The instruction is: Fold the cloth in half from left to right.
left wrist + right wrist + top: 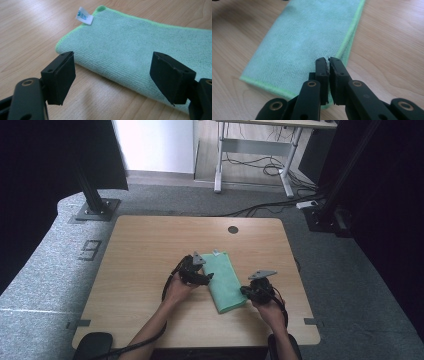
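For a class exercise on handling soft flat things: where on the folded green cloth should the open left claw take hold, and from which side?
Grip the green cloth at its long hemmed edge near the corner with the white label. Come in low from the bare table beside it. The cloth lies flat, so only an edge can be pinched. The left claw already stands open facing that edge.

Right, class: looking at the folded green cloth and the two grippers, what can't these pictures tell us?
- Print on the white tag of the cloth: left gripper view, too small.
- Whether the right gripper pinches the cloth's edge: right gripper view, closed jaws cover it.
- Cloth's near corner: left gripper view, cut off behind the jaw.
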`<state>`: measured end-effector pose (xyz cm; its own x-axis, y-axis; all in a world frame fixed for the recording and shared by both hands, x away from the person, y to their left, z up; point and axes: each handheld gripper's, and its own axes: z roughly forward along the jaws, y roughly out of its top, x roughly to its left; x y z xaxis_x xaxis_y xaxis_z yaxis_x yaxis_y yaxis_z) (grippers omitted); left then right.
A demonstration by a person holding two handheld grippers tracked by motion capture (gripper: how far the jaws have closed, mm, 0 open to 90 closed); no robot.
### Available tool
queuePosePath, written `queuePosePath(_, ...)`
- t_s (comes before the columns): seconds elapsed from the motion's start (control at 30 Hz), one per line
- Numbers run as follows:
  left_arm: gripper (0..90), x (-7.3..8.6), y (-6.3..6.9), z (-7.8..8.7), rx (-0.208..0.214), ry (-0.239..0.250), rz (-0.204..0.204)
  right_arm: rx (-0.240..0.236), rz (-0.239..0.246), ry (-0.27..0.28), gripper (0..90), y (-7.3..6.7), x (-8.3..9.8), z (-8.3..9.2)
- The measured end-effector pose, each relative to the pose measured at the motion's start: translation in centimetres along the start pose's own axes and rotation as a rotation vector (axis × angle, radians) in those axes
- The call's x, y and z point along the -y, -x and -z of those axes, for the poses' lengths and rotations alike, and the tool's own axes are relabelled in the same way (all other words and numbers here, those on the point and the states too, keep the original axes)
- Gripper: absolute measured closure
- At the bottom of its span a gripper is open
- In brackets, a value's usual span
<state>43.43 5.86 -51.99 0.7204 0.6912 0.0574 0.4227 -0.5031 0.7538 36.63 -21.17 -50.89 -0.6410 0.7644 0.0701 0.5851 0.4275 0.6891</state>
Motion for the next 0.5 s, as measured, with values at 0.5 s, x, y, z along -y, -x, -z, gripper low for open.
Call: queuePosePath(0.5, 19.2, 0.9, 1.1, -0.7, 0.018, -0.034, -0.009, 0.019, -0.031, -0.094, 82.3, 1.7, 1.0, -2.0)
